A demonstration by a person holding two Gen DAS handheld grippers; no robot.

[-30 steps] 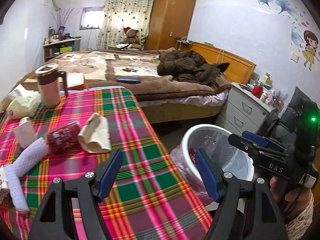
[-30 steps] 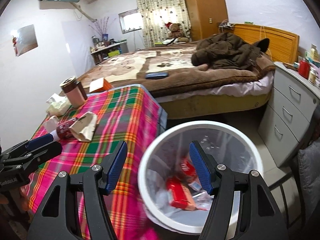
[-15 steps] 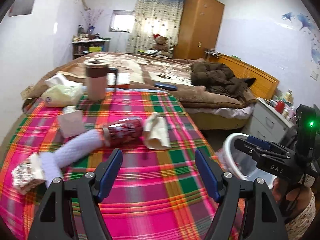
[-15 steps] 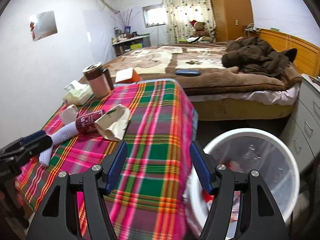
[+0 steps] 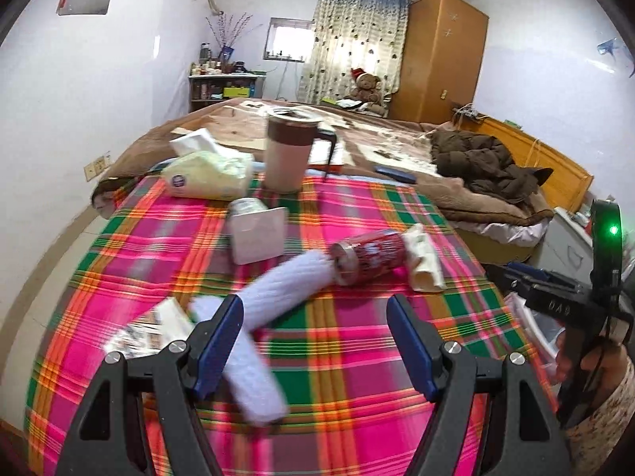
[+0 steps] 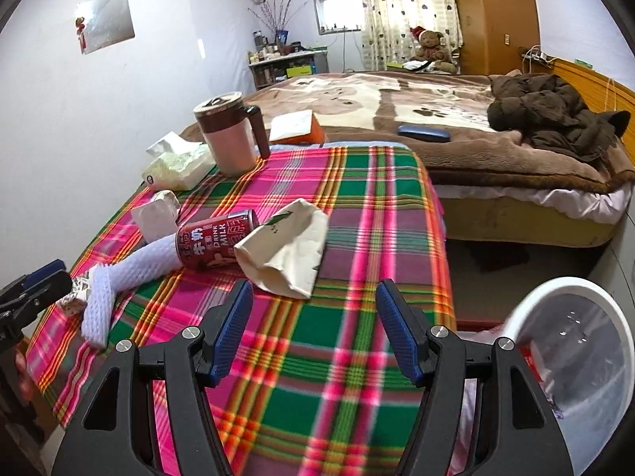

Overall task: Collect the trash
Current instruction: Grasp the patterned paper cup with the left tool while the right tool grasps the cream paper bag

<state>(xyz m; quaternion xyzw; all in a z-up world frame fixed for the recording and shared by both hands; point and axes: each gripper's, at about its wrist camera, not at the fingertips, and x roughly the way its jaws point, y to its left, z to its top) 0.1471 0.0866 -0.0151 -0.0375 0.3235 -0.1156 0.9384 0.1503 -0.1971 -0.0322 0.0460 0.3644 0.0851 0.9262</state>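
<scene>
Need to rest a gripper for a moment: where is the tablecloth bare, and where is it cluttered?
Bare: the near cloth in front of the paper bag, and the strip along the bed-side edge right of it. Crowded: the left half, where foam sleeve, red can, tissue pack and mug cluster.

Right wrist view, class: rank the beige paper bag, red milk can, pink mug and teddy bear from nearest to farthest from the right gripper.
1. Beige paper bag, just ahead of the right gripper.
2. Red milk can, left of the bag.
3. Pink mug, at the table's far left.
4. Teddy bear, beyond the bed.
</scene>
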